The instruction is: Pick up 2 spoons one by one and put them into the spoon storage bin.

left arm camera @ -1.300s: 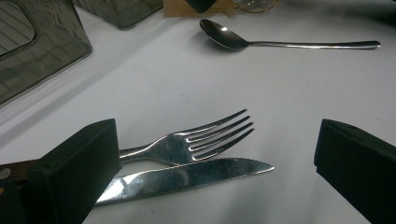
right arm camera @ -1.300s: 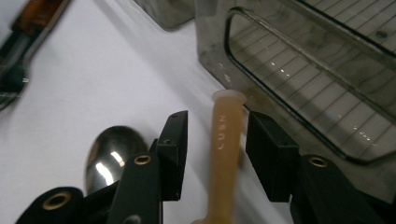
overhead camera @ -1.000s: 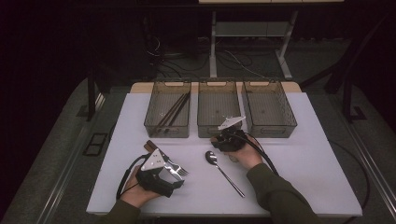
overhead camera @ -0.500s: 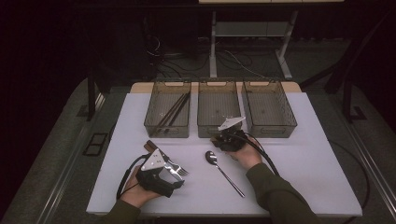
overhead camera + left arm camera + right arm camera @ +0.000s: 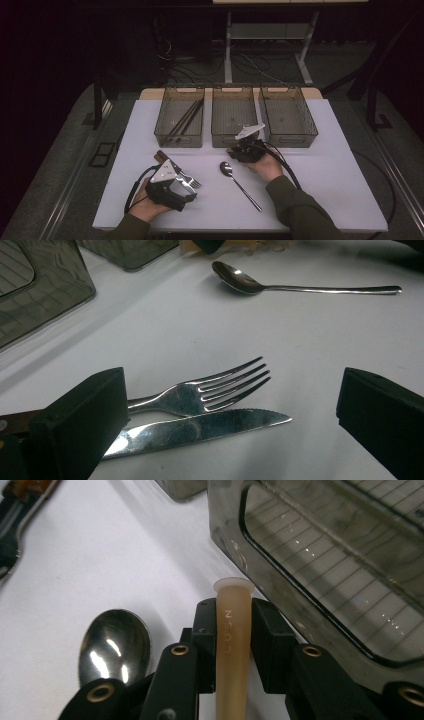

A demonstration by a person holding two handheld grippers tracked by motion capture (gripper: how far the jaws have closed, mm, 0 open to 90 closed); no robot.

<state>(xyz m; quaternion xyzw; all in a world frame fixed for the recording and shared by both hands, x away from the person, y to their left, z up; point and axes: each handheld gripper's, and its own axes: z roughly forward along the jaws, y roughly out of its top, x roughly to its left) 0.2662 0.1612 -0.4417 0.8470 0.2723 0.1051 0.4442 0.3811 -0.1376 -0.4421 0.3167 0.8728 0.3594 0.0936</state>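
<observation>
My right gripper point(image 5: 232, 611) is shut on a tan plastic handle point(image 5: 233, 645) that stands between its pads; its jaws have just been closing on it. It sits low at the front wall of the middle bin point(image 5: 320, 555), with a steel spoon point(image 5: 114, 645) lying beside it. In the high view the right gripper point(image 5: 241, 150) is just in front of that bin point(image 5: 234, 137). My left gripper point(image 5: 186, 186) is open at the front left of the table. A fork point(image 5: 220, 385) and a serrated knife point(image 5: 210, 426) lie side by side between its jaws, untouched.
Three clear bins stand in a row at the back of the white table point(image 5: 325, 190). The left bin point(image 5: 165, 127) holds several dark sticks point(image 5: 186, 117), and the right bin point(image 5: 305, 131) looks bare. The spoon point(image 5: 235, 177) lies between my hands.
</observation>
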